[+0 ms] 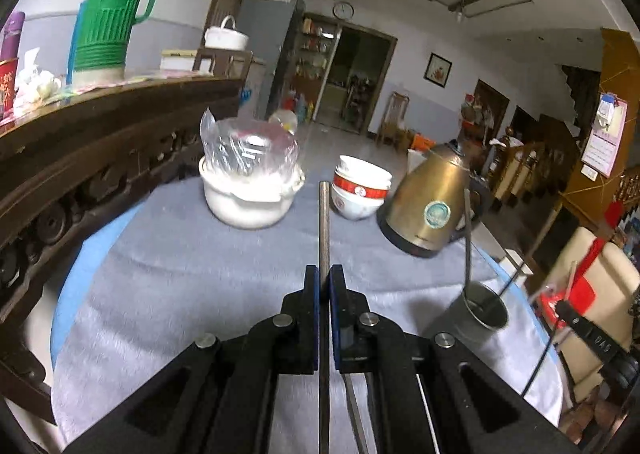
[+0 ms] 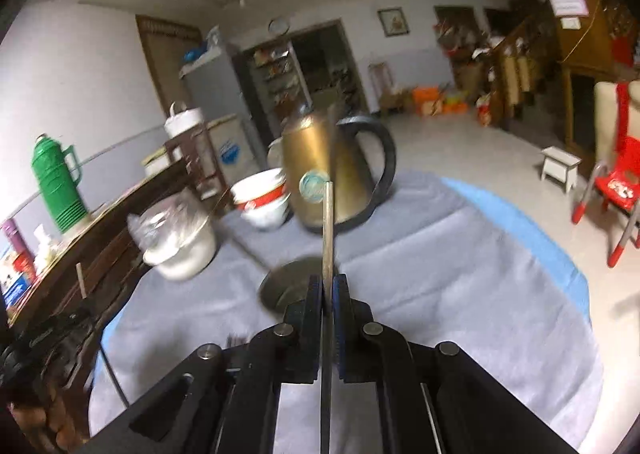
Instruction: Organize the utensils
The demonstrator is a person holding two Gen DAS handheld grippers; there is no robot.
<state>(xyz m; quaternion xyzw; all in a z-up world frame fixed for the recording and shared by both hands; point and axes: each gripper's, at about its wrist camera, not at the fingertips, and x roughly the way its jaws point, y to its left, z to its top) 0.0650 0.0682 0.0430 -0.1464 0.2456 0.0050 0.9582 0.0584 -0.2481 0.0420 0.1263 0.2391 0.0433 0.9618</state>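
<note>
My left gripper [image 1: 324, 282] is shut on a grey metal utensil handle [image 1: 324, 222] that points forward above the grey cloth. A metal cup [image 1: 482, 312] stands to its right with one thin utensil [image 1: 467, 238] upright in it. My right gripper [image 2: 328, 290] is shut on another metal utensil handle [image 2: 328, 230], held just above and in front of the same cup [image 2: 286, 288], whose mouth shows behind the fingers.
On the grey-clothed table [image 1: 192, 274] stand a white pot under plastic wrap [image 1: 250, 190], stacked red-and-white bowls [image 1: 360, 190] and a gold kettle [image 1: 430, 202]. A dark wooden sideboard [image 1: 88, 158] with a green thermos [image 1: 114, 10] runs along the left. A red chair [image 2: 616, 190] stands right.
</note>
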